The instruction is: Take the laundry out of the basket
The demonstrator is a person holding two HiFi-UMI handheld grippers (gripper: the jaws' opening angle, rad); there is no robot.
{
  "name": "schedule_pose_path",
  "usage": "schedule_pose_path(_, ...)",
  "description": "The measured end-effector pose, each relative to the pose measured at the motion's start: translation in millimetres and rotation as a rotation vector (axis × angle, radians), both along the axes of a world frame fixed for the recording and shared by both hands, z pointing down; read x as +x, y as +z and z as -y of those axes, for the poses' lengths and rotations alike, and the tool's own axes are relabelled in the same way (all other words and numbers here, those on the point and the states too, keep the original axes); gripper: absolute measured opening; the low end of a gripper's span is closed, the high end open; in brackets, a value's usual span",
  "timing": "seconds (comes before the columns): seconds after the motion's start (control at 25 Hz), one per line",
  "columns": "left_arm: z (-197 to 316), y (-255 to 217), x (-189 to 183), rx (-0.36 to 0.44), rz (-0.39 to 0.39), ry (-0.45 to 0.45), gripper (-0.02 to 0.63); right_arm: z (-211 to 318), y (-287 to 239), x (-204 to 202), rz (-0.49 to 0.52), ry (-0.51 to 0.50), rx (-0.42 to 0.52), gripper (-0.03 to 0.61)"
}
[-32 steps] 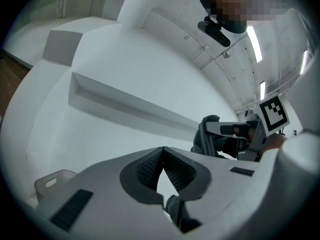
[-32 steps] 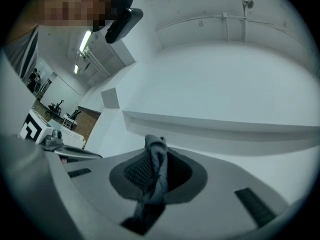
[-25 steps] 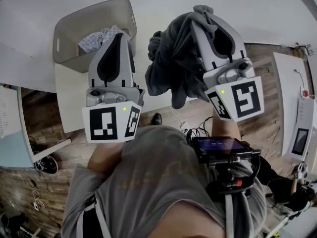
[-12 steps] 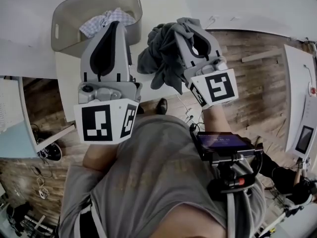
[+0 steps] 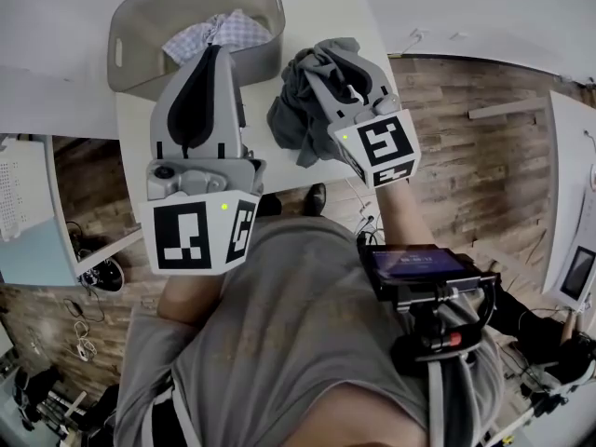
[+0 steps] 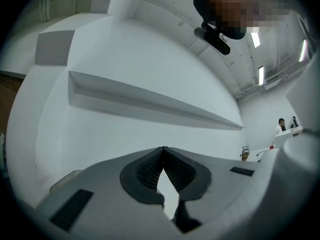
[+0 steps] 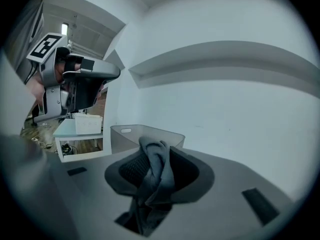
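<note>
A grey plastic basket (image 5: 118, 56) stands on the white table (image 5: 132, 156) with a checked cloth (image 5: 222, 32) inside. My left gripper (image 5: 216, 50) hovers over the basket's near side, shut and empty (image 6: 163, 149). To the basket's right my right gripper (image 5: 337, 56) holds a dark grey garment (image 5: 296, 112), bunched low over the table's right edge. Its jaws have just been opening, with a fold of the garment (image 7: 152, 179) still filling the gap and touching both pads (image 7: 131, 170). The basket (image 7: 131, 135) lies beyond it.
The table's right edge runs just under the garment, with wooden floor (image 5: 466, 156) below. A low white side table (image 7: 80, 136) with a white box stands left of the basket. A white wall with a ledge (image 6: 150, 101) rises behind. A screen device (image 5: 414, 268) hangs on the person's chest.
The right gripper has come down and toward the basket's right side, and the garment, which hung loose in the air, is now bunched low over the table. The left gripper barely shifted.
</note>
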State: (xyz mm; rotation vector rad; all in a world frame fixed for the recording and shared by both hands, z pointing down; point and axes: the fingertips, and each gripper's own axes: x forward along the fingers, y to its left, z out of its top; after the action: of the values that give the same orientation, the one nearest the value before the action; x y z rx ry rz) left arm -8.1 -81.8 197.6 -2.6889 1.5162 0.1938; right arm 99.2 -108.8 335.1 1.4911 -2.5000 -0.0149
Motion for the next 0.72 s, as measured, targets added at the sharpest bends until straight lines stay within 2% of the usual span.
schedule_pose_path(0.24, 0.0, -7.4, -2.5, 0.018, -0.002, -0.008, 0.008, -5.8, -0.9, -11.5, -0.039, -0.055, -0.059, 0.212)
schedule_pose_path(0.52, 2.5, -9.3, 1.5, 0.023, -0.016, 0.005, 0.008, -14.8, -12.0, -13.6, -0.101, -0.096, -0.074, 0.222)
schedule_pose_path(0.72, 4.9, -9.5, 6.1, 0.027, -0.028, 0.018, 0.008, -18.7, -46.3, -9.1, -0.001, -0.111, -0.019, 0.215)
